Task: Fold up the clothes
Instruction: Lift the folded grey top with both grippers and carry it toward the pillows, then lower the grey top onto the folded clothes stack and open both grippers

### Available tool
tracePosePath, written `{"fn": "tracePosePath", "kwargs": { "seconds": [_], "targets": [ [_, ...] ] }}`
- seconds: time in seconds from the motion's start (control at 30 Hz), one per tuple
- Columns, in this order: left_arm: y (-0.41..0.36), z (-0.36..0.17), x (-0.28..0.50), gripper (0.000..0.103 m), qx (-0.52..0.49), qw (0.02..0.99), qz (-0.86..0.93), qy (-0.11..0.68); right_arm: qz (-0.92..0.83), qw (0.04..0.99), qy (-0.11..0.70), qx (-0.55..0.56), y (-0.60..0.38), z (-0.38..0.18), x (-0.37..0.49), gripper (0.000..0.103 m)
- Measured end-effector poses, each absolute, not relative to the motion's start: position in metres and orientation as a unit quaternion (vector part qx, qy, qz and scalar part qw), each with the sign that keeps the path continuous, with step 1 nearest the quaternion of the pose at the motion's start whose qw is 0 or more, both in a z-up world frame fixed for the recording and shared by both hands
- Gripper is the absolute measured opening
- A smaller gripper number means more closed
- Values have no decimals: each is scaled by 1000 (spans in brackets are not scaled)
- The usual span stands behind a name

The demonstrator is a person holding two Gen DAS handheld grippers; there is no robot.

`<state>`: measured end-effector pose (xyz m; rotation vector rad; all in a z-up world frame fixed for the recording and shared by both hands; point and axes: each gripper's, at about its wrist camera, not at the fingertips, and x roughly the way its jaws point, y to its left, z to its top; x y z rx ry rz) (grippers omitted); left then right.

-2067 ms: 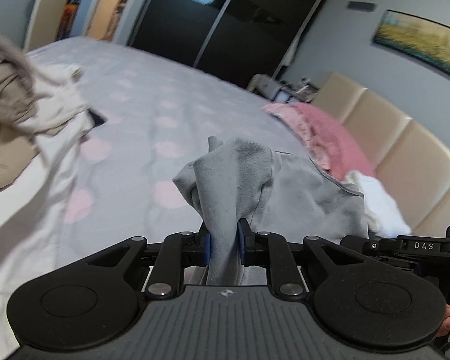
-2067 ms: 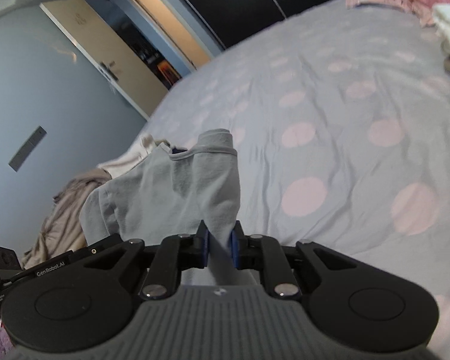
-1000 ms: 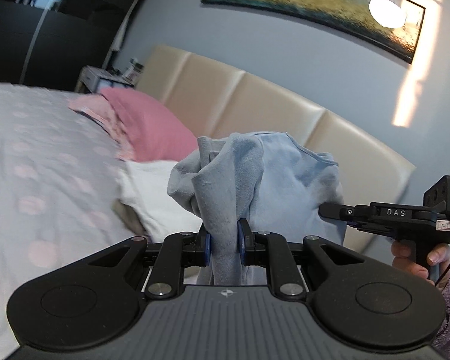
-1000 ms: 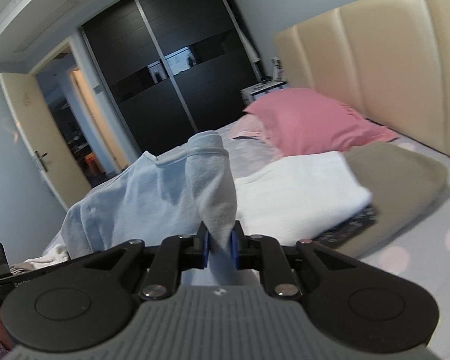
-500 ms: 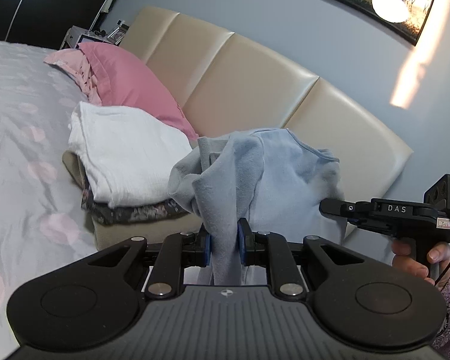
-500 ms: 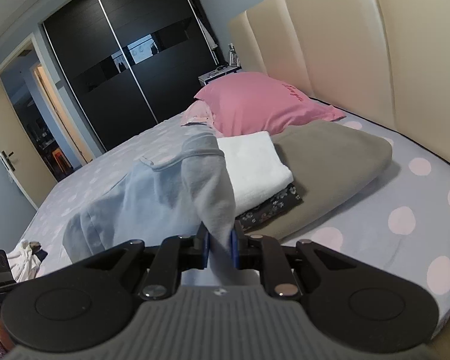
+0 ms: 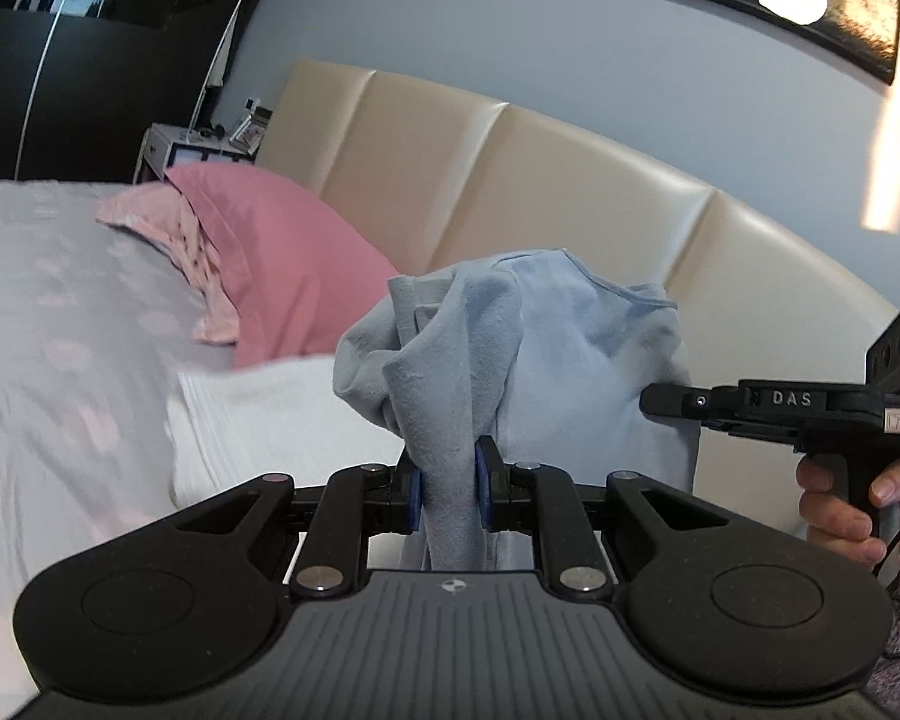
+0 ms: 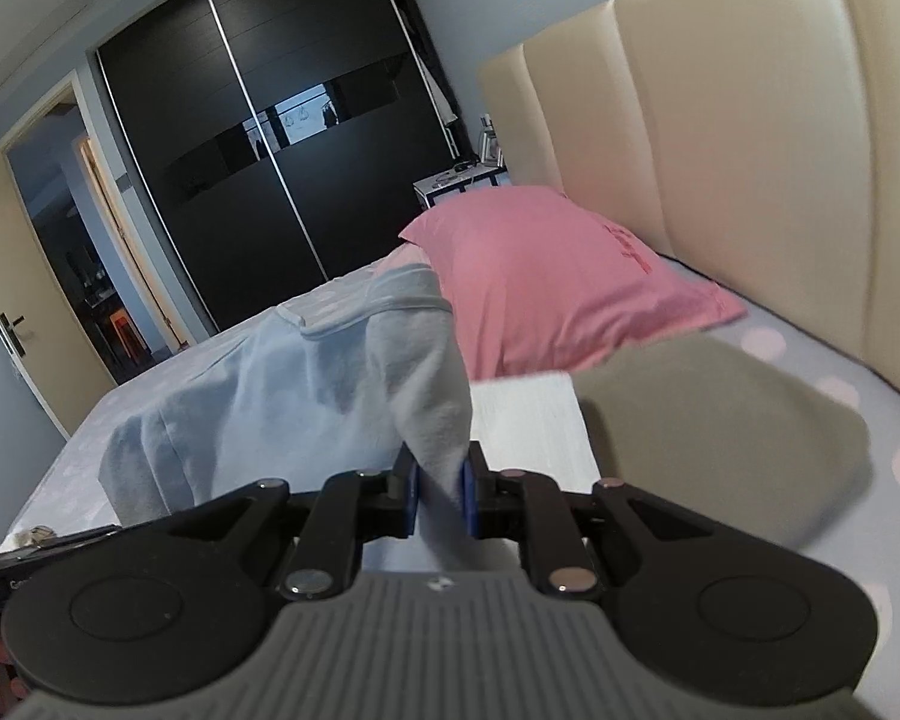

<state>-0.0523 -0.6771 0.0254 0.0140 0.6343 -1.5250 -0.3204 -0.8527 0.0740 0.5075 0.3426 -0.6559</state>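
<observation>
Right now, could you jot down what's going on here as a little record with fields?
place: bedroom, on a bed with a cream headboard
held item: light blue garment, lifted off the bed
left gripper: shut on the garment
right gripper: shut on the garment
below the garment: white folded cloth lying over a grey-brown item
nearby: pink pillow
background: black wardrobe
</observation>
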Motion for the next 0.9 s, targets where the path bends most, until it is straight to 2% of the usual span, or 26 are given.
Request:
{"fn": "tracePosePath", "kwargs": {
  "seconds": [0.2,0.6,0.67,0.73,0.8,0.87,0.9],
  "targets": [
    [-732,27,-15,15,33,697,-661,276,-323,900,175,233,-905,71,-261,16],
    [-807,-41,20,16,104,729,-604,306,-368,875,206,239,-977,-18,-163,16],
    [-813,-47,24,19,111,735,-590,316,-378,870,213,233,-981,-26,-154,17],
    [-813,-45,25,26,116,742,-579,319,-389,866,223,224,-984,-34,-144,18],
    [-810,-40,26,30,120,749,-571,315,-397,861,226,223,-982,-34,-143,28],
    [-807,-34,27,34,122,757,-562,310,-402,859,218,230,-981,-28,-151,28],
    [-802,-29,28,43,119,767,-555,299,-405,860,213,227,-979,-22,-156,28]
  ]
}}
